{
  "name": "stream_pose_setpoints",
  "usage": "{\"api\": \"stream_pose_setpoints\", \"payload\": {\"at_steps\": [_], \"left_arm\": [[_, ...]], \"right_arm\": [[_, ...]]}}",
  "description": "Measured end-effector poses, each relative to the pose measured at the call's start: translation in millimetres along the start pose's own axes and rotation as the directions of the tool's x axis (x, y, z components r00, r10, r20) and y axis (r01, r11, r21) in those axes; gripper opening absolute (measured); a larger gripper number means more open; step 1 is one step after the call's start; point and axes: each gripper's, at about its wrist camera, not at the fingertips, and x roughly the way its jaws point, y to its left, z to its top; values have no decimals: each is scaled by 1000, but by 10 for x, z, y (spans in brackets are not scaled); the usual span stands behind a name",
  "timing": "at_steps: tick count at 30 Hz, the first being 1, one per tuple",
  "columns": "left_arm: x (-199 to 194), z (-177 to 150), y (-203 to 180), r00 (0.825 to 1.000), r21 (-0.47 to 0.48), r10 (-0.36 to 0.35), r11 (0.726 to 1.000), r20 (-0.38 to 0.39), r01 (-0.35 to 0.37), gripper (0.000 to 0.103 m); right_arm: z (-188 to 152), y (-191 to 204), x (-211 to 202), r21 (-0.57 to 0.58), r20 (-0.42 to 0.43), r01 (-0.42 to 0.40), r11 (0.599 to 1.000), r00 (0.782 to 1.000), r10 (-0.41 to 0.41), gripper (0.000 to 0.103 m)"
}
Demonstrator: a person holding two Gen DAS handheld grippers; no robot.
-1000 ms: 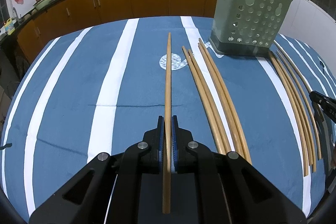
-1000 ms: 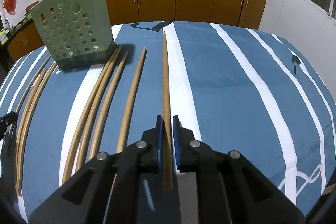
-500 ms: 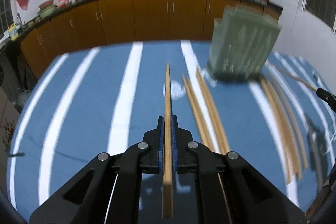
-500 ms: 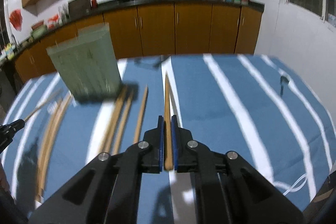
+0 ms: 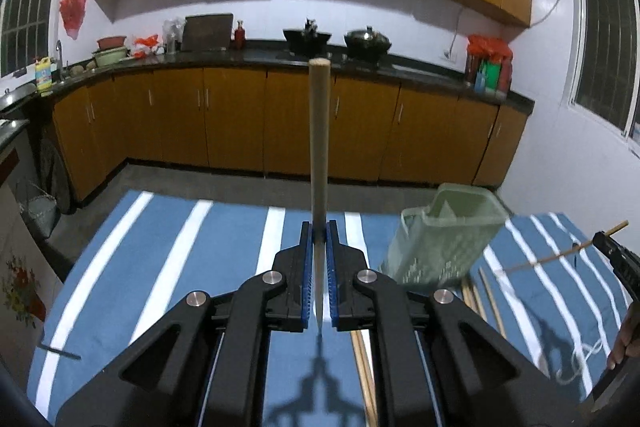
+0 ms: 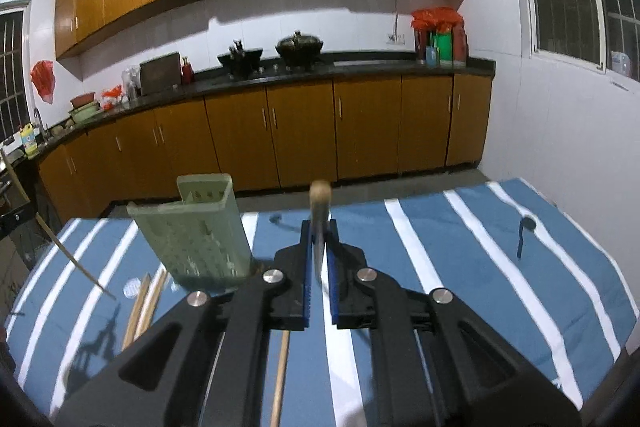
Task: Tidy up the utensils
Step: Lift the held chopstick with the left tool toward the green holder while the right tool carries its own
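Both tools are clamped tight on a chopstick each: left tool (image 5: 319,259) has its chopstick (image 5: 319,147) sticking straight ahead, right tool (image 6: 319,259) likewise with its own chopstick (image 6: 320,211). The green holder (image 5: 440,243) sits ahead-right of the left tool, ahead-left of the right. Since a second ago both lifted off the tabletop (image 5: 160,267).
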Motion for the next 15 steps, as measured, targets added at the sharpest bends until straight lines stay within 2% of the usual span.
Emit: {"api": "stream_pose_setpoints", "payload": {"at_steps": [3, 7, 11, 15], "left_arm": [[-105, 255, -19, 998, -6, -18, 1000, 58, 19, 7], [-299, 578, -131, 987, -8, -54, 998, 154, 56, 7], [-418, 810, -319, 964, -18, -130, 990, 230, 137, 7], [-394, 846, -535, 946, 3, -187, 981, 267, 193, 7]], "right_arm": [[280, 19, -132, 14, 76, -21, 1000, 997, 20, 8], [734, 83, -333, 47, 184, -91, 995, 980, 81, 8], [1066, 248, -498, 47, 293, -159, 986, 946, 138, 8], [1203, 438, -474, 26, 353, -194, 981, 920, 172, 8]]}}
